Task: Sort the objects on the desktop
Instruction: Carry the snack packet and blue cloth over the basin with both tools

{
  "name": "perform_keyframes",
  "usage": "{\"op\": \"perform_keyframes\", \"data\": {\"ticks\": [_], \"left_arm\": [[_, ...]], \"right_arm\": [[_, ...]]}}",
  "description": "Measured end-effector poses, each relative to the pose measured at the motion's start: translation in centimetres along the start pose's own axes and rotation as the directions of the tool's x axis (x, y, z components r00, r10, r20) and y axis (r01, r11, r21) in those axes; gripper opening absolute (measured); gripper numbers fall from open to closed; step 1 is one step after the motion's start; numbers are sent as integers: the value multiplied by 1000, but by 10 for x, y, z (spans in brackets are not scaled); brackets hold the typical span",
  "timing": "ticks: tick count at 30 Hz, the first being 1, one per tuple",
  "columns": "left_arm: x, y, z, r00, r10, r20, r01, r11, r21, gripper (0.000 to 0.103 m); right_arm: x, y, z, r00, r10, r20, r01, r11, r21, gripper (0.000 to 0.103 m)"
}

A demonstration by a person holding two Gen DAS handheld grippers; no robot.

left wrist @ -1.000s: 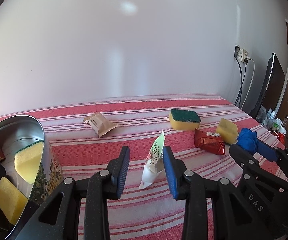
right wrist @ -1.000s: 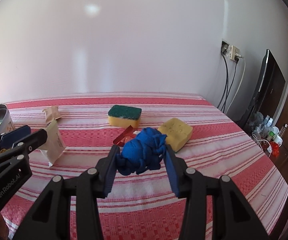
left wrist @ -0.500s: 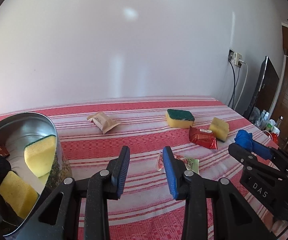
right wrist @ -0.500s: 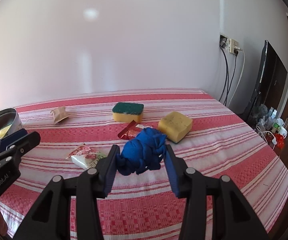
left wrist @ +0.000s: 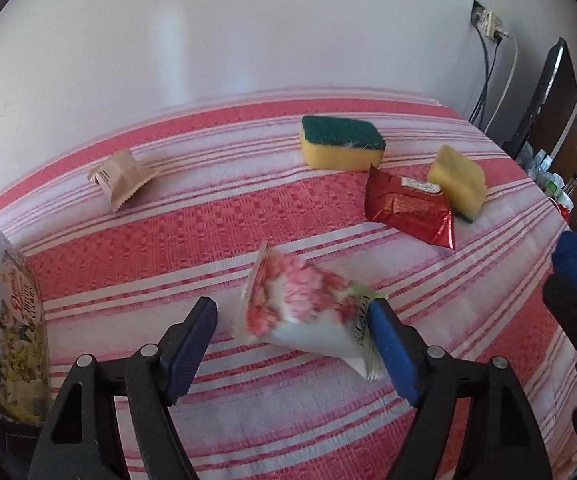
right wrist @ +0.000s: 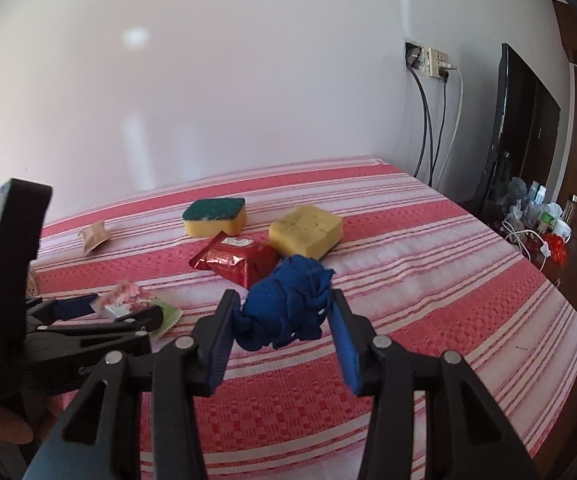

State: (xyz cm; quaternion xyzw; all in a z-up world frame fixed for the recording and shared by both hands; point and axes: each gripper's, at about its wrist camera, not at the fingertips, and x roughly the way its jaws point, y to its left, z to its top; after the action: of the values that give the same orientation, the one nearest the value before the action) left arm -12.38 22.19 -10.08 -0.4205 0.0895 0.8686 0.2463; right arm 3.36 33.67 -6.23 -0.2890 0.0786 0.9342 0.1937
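A white packet with pink flowers (left wrist: 288,296) lies on the red striped tablecloth (left wrist: 208,224). My left gripper (left wrist: 293,316) is low over it. Its jaws are opening and stand wide on either side; the right pad is at the packet's edge, the left pad is clear of it. The right wrist view shows that gripper (right wrist: 122,308) at the lower left with the packet (right wrist: 128,294). My right gripper (right wrist: 282,304) is shut on a bundled blue cloth (right wrist: 288,300) held above the table. A printed metal tin (left wrist: 8,320) stands at the left edge.
Further back lie a green-topped yellow sponge (left wrist: 340,148), a red foil packet (left wrist: 408,208), a second yellow sponge (left wrist: 456,180) and a brown packet (left wrist: 122,174). Past the table's right edge are a dark screen (right wrist: 524,128), wall cables (right wrist: 428,120) and bottles (right wrist: 540,216).
The flowered packet went from upright between my left jaws to flat on the cloth. The left gripper tipped down, came closer and spread its jaws wide. The right gripper still holds the blue cloth.
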Motion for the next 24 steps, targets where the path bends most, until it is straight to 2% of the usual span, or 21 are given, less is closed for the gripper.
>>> {"op": "perform_keyframes", "data": {"ticks": [3,5,10,18,22,24], "left_arm": [[1,-7,0,1000,20,-8,-19,999,39,77],[-2,-10,-1,1000,-3,3,3,998,59,57],[-6,-12,-2,1000,-21,11,20,997,71,41],[-1,-7,3,999,-45,21,44,998,36,33],[-10,-2,2,995,-72,73,71,997,12,23],[-16,0,2,991,-81,110,81,997,11,23]], "right_arm": [[0,-5,-2,1000,6,-4,-6,1000,13,46],[1,-6,-2,1000,8,-5,-8,1000,16,46],[0,-4,-2,1000,20,-5,-20,1000,15,46],[-1,2,-3,1000,21,-2,-21,1000,15,46],[-2,3,-4,1000,20,1,-20,1000,18,46],[-3,5,-4,1000,24,1,-24,1000,20,46]]}}
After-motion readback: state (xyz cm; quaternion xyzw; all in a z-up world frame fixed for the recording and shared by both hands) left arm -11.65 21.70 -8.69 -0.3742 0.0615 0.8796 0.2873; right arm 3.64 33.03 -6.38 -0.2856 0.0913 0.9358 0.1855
